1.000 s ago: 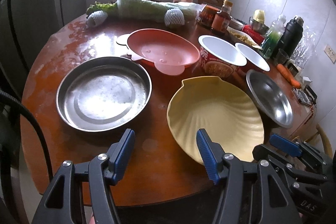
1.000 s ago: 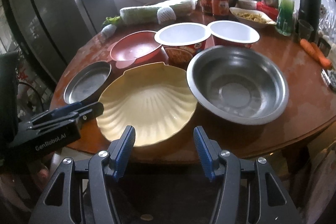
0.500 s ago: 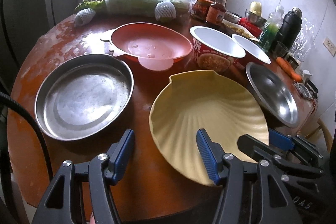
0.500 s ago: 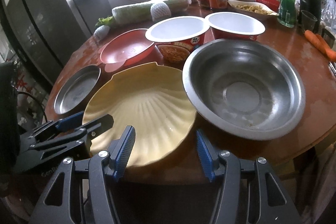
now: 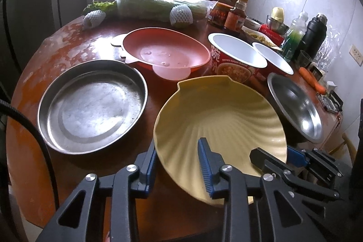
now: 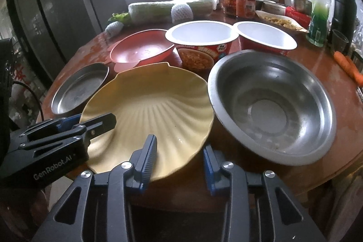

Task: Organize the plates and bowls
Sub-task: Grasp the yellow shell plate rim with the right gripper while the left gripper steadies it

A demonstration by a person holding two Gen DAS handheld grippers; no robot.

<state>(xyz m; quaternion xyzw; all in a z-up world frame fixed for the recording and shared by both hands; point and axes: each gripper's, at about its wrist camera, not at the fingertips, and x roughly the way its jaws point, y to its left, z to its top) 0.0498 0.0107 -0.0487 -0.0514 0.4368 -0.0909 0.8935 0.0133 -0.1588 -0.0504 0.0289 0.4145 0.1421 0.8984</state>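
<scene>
A yellow shell-shaped plate (image 5: 217, 119) (image 6: 154, 101) lies near the front edge of the round wooden table. My left gripper (image 5: 178, 162) straddles its near left rim, with one finger outside and one inside. Its jaws are closing and bare plate still shows between the pads. My right gripper (image 6: 179, 158) straddles the near right rim the same way, its jaws closing too. A flat steel pan (image 5: 90, 106) sits to the left and a steel bowl (image 6: 272, 106) to the right. Behind stand a red plastic dish (image 5: 165, 51) and two noodle cups (image 6: 202, 37).
A wrapped cabbage (image 5: 147, 6) lies across the back of the table. Sauce jars (image 5: 236, 13), a green bottle (image 6: 320, 10) and a black flask (image 6: 344, 1) crowd the back right. A carrot (image 5: 312, 82) lies at the right edge. The table's front edge is just under my fingers.
Both grippers have come forward to the yellow plate, and their jaws have narrowed from wide apart to close around its rim. The dishes have not shifted.
</scene>
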